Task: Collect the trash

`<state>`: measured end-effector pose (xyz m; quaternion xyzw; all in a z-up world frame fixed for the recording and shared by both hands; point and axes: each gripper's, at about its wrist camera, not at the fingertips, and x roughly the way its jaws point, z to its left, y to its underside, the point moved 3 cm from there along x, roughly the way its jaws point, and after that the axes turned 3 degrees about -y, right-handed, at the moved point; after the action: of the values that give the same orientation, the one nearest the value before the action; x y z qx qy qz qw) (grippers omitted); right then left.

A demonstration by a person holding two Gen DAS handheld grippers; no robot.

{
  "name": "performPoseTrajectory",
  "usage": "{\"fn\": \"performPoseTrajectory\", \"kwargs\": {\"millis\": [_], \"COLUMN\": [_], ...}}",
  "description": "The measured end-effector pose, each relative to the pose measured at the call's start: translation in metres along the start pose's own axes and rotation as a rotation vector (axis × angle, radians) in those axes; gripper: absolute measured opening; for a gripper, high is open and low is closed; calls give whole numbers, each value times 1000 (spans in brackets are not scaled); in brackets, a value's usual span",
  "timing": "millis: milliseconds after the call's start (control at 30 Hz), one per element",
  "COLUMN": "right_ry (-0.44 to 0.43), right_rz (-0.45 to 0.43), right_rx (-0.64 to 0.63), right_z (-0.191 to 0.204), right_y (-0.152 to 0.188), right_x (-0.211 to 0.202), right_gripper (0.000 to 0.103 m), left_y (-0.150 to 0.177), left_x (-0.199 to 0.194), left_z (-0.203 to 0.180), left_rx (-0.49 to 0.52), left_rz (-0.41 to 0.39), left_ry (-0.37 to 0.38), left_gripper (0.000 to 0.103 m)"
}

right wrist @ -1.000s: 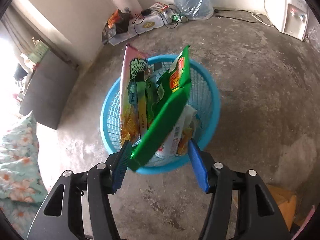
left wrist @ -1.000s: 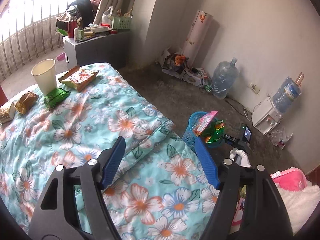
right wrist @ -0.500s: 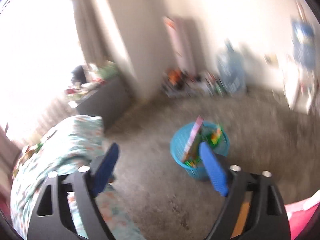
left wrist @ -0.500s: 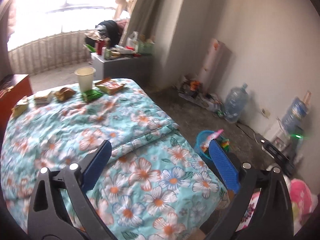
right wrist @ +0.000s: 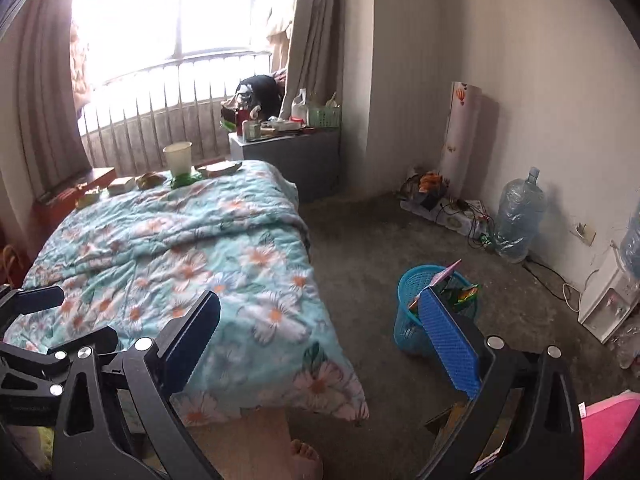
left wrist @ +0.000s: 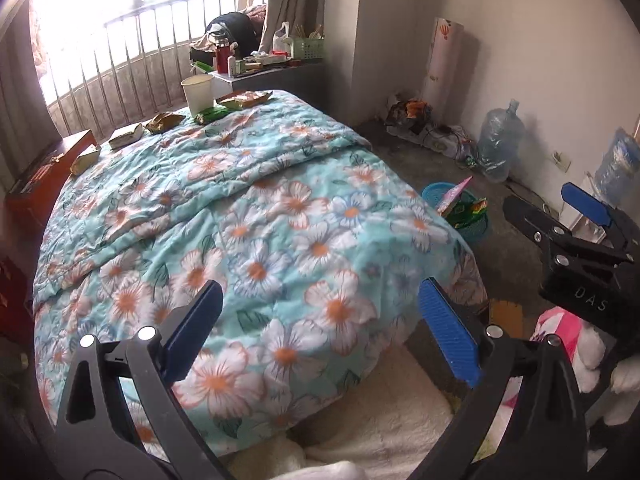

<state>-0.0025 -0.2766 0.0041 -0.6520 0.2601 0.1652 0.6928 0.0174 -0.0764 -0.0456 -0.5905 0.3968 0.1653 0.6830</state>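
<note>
Trash wrappers lie in a row along the bed's far edge — well beyond both spread, empty grippers' fingers — presumably awaiting transfer to the blue basket beside the right fingers.

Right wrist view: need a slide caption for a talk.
Open right gripper empty above the floral bed; blue trash basket holds wrappers on the floor.

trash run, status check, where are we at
Left gripper open, empty. Right gripper open, empty. Wrappers and paper cup on bed's far end; blue basket part-filled. Path clear.
</note>
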Motion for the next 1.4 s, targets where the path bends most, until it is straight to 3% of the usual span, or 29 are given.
{"fn": "performPoseTrajectory", "kwargs": {"millis": [167,333,567,700,800,867,1000,1133,1400], "right_ry": [-24,-15,-26,-40,-19,14,77,95,91], "right_rz": [43,72,101,112,122,128,147,171,204], "right_rx": [10,-10,35,44,21,-13,-58,-38,-36], "right_z": [3,1,-11,-11,-10,-9,-14,-26,-27], "right_y": [9,11,13,17,19,19,16,12,11], "right_x": [3,1,5,10,13,14,17,19,23], "right_gripper": [97,97,97,97,97,97,97,97,97], "left_y": [24,31,27,29,23,13,-16,-36,-34], "left_x": [6,10,-6,-6,-2,-5,-5,2,13], "left_z": [7,12,14,12,16,17,12,10,8], "left_rx": [-27,-76,-98,-92,-110,-112,-91,-119,-165], "left_rz": [98,141,53,54,43,-11,-95,-88,-1], "left_ry": [27,77,148,149,119,91,-50,-121,-129], "left_gripper": [94,94,94,94,94,94,94,94,94]}}
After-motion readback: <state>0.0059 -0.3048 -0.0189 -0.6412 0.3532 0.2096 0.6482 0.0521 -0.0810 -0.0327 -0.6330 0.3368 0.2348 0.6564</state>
